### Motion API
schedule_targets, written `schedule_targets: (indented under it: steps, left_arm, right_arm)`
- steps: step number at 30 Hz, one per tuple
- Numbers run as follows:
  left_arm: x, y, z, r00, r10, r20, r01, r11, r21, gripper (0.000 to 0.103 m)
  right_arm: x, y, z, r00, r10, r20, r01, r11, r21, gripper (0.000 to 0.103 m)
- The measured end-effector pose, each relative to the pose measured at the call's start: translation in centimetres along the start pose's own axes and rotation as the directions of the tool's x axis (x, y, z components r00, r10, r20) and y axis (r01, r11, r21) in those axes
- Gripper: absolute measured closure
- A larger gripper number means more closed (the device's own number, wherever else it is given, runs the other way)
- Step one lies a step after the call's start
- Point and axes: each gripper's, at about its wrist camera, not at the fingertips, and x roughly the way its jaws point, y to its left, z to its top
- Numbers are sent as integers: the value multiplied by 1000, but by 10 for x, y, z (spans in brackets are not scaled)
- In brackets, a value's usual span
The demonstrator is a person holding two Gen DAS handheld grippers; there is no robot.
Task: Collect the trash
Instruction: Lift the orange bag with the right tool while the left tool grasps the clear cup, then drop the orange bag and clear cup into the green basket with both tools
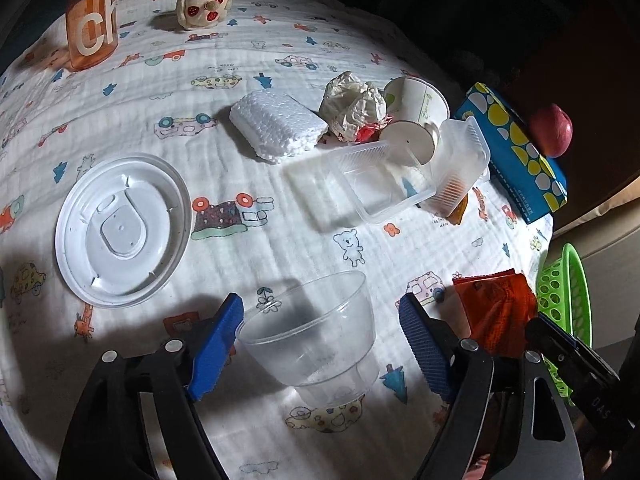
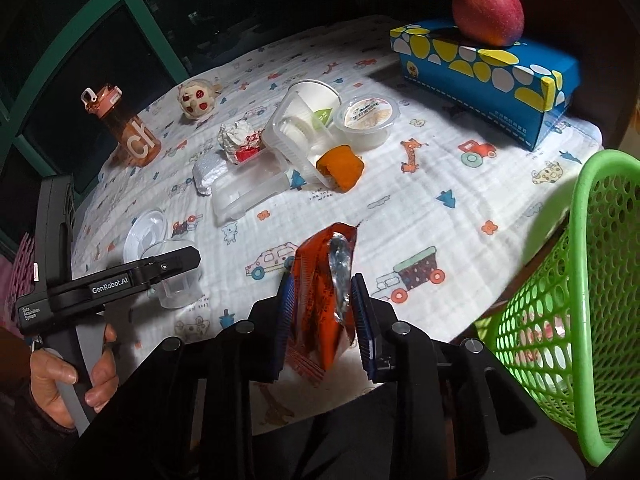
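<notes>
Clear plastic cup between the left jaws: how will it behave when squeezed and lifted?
The clear plastic cup looks thin-walled, so it probably flexes under the pads. It appears empty, likely very light. The smooth tapered wall may slip, and its narrow base suggests it tips easily if the left gripper nudges it.

A home, at a table by a dark window

A child's printed cloth [image 2: 400,208] with cars, bears and giraffes covers the table [image 2: 540,248]; on it stand an orange drinking bottle [image 2: 128,128], a blue tissue box [image 2: 492,80] with an apple [image 2: 488,12] on top, a small plush toy [image 2: 197,101] and used food tubs [image 2: 296,140]. A green plastic basket [image 2: 572,300] sits at the edge, and green window bars [image 2: 100,28] frame night outside.
</notes>
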Motion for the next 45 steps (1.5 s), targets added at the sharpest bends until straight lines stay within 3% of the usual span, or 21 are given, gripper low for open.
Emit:
schedule_targets:
  steps: [6, 9, 13, 17, 21, 24, 34, 45]
  left_arm:
    - [8, 3, -2, 1000, 13, -11, -13, 1000, -4, 31]
    - [9, 1, -2, 1000, 24, -10, -24, 1000, 12, 37]
    - [8, 4, 0, 1000, 16, -7, -16, 1000, 4, 41]
    - [6, 2, -1, 1000, 19, -2, -19, 1000, 12, 42]
    - [2, -2, -2, 1000, 7, 7, -8, 1000, 27, 42]
    - [-4, -7, 0, 1000, -2, 18, 1, 999, 39, 42]
    - [-24, -42, 6, 997, -63, 43, 59, 993, 103, 42]
    - [-36, -117, 11, 986, -164, 30, 153, 962, 227, 42]
  right_arm:
    - [9, -2, -3, 1000, 10, -20, -10, 1000, 11, 72]
    - [15, -1, -2, 1000, 3, -27, -3, 1000, 19, 55]
    - [27, 0, -1, 999, -24, -42, 25, 999, 21, 46]
    - [41, -2, -4, 996, -58, -67, 60, 998, 20, 46]
    - [43, 5, -7, 995, -79, -61, 78, 997, -28, 58]
    - [36, 8, -7, 996, -84, -39, 82, 996, -40, 63]
    - [-7, -1, -1, 996, -74, 46, 75, 997, -34, 65]
    - [-86, -78, 2, 973, -175, 152, 164, 983, 80, 65]
